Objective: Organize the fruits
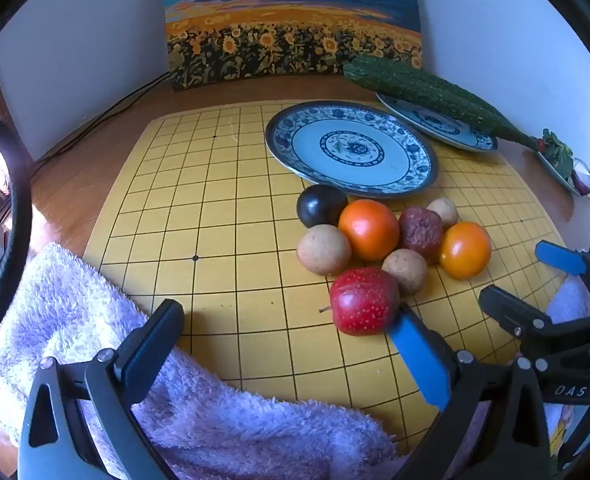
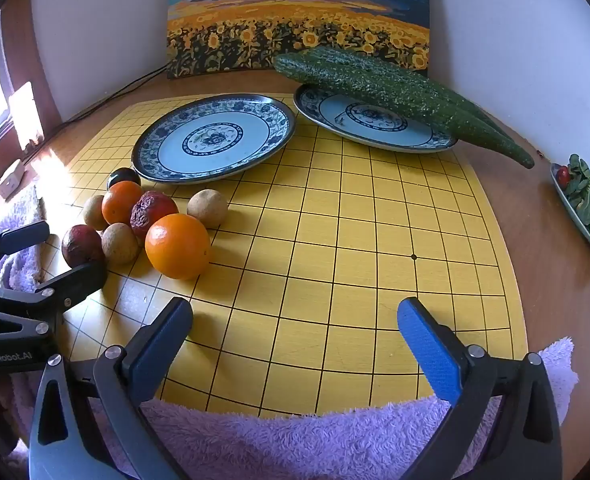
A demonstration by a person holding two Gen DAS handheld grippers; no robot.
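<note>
Two hand-held grippers hovered over a lilac towel [image 2: 295, 440] at the near edge of a yellow grid board [image 2: 355, 240], both angled down toward the table. The left gripper [image 1: 291, 352] stood with its jaws spread wide and nothing between them, its blue pad just beside a red apple [image 1: 363, 301]. The right gripper [image 2: 295, 344] was likewise spread and empty over bare board.

Beyond the apple, the fruit lay in one tight cluster: brown round fruits, a wrinkled dark-red one [image 1: 420, 229], two oranges [image 1: 369, 229] and a dark plum [image 1: 321, 205], most of them touching. Behind them an empty blue-patterned plate [image 1: 351, 148] waited, and farther back a second plate [image 2: 375, 124] carried long green cucumbers [image 2: 395, 88].

With the pile packed so closely, a wide jaw closing on the apple could likely nudge its neighbours, and round fruit might roll across the smooth board or off toward the towel.
</note>
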